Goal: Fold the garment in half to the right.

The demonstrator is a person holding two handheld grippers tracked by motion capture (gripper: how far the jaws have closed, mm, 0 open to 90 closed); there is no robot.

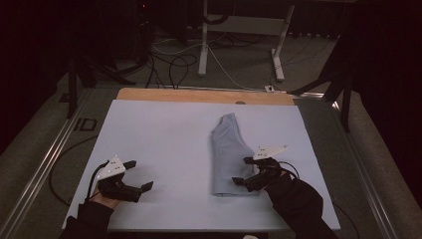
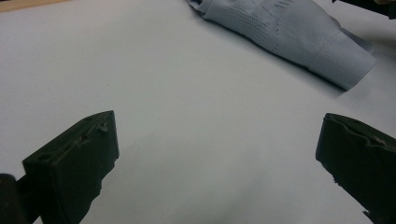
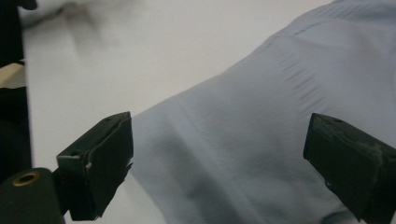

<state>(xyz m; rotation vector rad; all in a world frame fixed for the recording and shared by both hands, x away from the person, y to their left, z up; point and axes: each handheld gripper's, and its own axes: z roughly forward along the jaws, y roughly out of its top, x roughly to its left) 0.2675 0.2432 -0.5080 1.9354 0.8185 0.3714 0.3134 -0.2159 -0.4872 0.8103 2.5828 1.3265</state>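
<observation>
Cloth point(image 1: 230, 155), pale blue and folded into a long strip, lies on the white sheet point(image 1: 164, 149) right of the table's middle, running from near the far edge toward the person. Right gripper point(image 1: 246, 171) hovers at the cloth's near right edge, jaws spread wide over the fabric, nothing pinched. Left gripper point(image 1: 139, 175) sits well apart to the left over bare sheet, jaws wide and empty.
</observation>
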